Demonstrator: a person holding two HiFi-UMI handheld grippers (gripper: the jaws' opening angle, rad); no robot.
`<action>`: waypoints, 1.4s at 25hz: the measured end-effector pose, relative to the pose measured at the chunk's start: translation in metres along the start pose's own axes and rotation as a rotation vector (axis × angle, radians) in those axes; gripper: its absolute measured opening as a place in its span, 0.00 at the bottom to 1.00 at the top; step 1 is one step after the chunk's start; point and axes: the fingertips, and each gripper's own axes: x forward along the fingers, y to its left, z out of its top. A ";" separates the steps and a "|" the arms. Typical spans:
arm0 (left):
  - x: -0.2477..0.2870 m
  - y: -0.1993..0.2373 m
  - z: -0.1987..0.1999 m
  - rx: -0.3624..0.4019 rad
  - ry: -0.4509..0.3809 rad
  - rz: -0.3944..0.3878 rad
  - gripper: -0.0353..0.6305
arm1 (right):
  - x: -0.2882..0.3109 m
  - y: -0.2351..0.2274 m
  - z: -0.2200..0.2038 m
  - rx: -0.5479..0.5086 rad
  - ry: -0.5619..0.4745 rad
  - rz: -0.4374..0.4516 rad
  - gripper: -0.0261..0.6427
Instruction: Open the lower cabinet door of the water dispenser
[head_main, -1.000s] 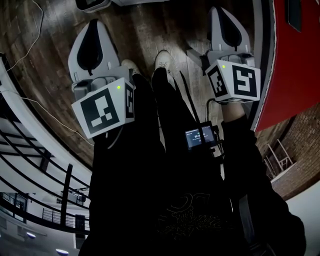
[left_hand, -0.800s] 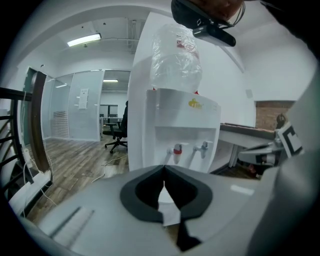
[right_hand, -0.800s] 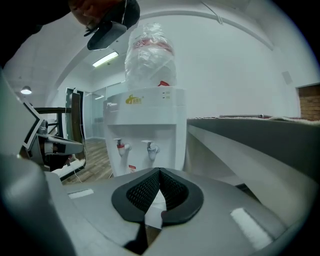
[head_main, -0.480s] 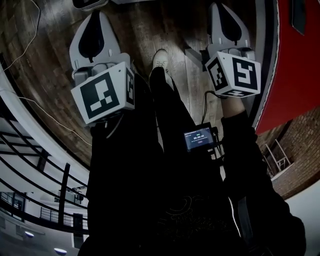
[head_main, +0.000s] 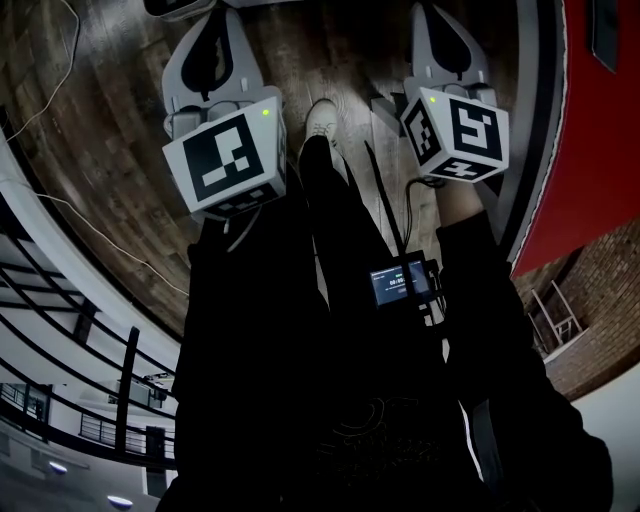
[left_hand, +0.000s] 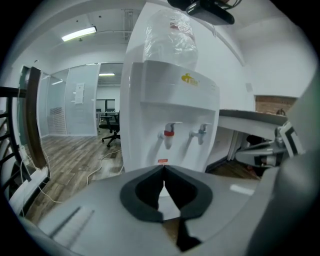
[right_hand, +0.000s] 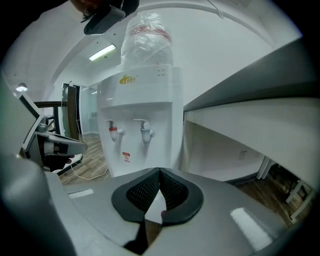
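With jaws pressed together and empty, the left gripper (left_hand: 163, 167) and right gripper (right_hand: 160, 171) have sunk lower toward the water dispenser (left_hand: 170, 115) ahead, its lower door not yet reached.

A brown wood-plank floor (head_main: 110, 100) runs underfoot, edged by a black metal railing (head_main: 130, 375). A red wall panel (head_main: 600, 150) stands beside a brick wall (head_main: 612, 290). Farther off are a frosted glass partition (left_hand: 82, 105), a black wheeled office chair (left_hand: 111, 131) and a lit ceiling strip light (left_hand: 79, 34).
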 end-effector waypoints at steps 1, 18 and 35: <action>0.003 -0.001 -0.004 -0.003 0.009 0.000 0.06 | 0.002 -0.001 -0.003 -0.004 0.006 -0.001 0.04; 0.032 -0.002 -0.039 -0.022 0.115 -0.021 0.06 | 0.034 0.005 -0.039 -0.081 0.080 0.023 0.04; 0.024 0.008 -0.063 -0.041 0.167 -0.031 0.06 | 0.077 0.001 -0.082 -0.144 0.216 0.090 0.12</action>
